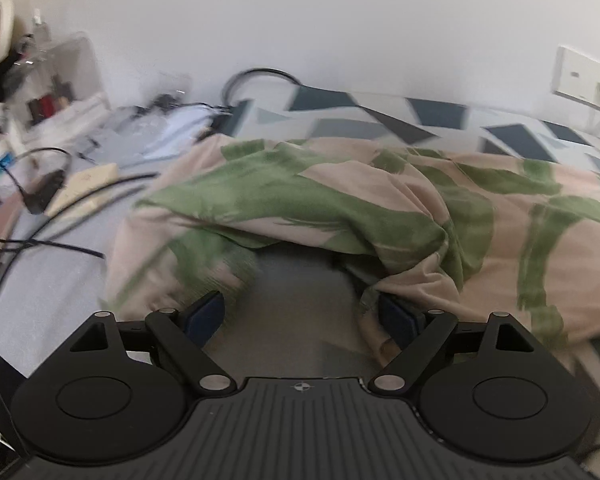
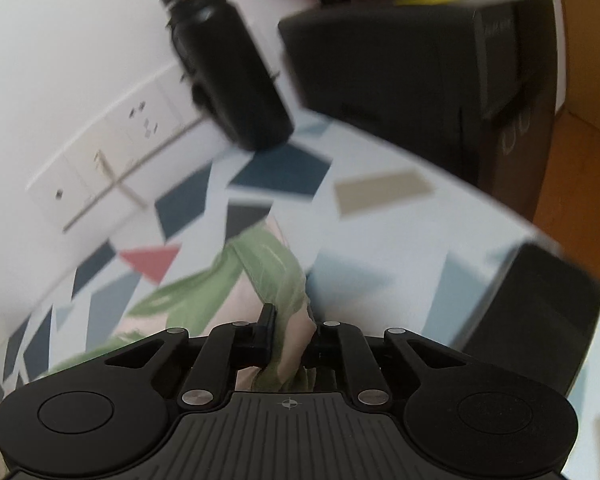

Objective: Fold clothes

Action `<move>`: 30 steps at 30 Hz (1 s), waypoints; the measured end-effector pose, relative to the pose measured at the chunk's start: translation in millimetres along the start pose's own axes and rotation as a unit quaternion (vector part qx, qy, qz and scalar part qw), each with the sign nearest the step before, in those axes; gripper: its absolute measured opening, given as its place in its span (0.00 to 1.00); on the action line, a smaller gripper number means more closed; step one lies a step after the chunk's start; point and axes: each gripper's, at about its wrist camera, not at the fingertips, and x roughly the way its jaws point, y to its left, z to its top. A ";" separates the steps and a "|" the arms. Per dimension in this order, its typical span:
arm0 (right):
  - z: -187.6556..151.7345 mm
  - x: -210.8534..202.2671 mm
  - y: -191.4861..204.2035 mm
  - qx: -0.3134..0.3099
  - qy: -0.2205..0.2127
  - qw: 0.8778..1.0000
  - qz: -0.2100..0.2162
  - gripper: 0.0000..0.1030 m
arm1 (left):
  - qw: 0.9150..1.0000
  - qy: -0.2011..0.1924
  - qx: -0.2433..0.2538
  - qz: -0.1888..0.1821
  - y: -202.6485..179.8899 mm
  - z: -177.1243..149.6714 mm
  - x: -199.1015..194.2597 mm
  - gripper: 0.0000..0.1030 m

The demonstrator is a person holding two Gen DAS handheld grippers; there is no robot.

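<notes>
garment (image 1: pixel 340 200) | cables (image 1: pixel 60 216) left | right gripper (image 2: pixel 290 326) pinching garment

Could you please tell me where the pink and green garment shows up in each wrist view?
Left wrist: the garment spreads across the middle, just beyond the open left gripper.
Right wrist: bottom centre, pinched in the right gripper.
Shared landmark: the geometric-patterned sheet.

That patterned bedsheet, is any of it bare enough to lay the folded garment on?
Yes: the bedsheet lies bare right of the garment, bordered by the black box and bottle. The grey surface's left end is crowded with cables.
</notes>
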 end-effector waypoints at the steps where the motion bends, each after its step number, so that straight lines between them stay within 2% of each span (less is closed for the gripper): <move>1: 7.3 -1.0 -4.6 0.001 -0.006 1.000 -0.004 0.10 | 1.000 -0.001 0.002 -0.017 -4.0 -2.0 -4.7 0.83; 3: 21.8 -2.9 -13.9 0.004 -0.019 1.000 -0.011 0.10 | 0.999 -0.003 -0.003 -0.054 -10.9 -5.2 -15.1 0.83; 7: 42.0 -8.4 -47.3 0.029 -0.044 0.998 -0.045 0.09 | 0.990 -0.003 -0.055 -0.130 -13.6 -7.5 -29.7 0.84; 9: 49.0 -10.6 -60.8 0.036 -0.056 0.996 -0.059 0.09 | 0.987 -0.004 -0.076 -0.145 -13.5 -6.7 -32.9 0.84; 13: 57.9 -13.8 -76.3 0.041 -0.077 0.994 -0.072 0.09 | 0.983 -0.009 -0.123 -0.138 -7.9 -1.6 -31.3 0.84; 15: 57.3 -15.0 -73.0 0.038 -0.075 0.995 -0.059 0.09 | 0.971 -0.007 -0.185 -0.150 2.9 1.4 -25.2 0.84; 19: 51.7 -19.2 -54.3 0.023 -0.072 0.997 -0.020 0.09 | 0.941 -0.010 -0.293 -0.170 24.0 5.9 -11.1 0.84; 22: 40.9 -26.7 -29.3 0.004 -0.067 0.997 0.022 0.09 | 0.926 -0.012 -0.334 -0.174 36.1 7.8 -1.9 0.84; 30: -13.8 -42.5 72.7 -0.084 -0.045 0.988 0.121 0.09 | 0.930 -0.006 -0.313 -0.191 48.0 12.5 12.7 0.84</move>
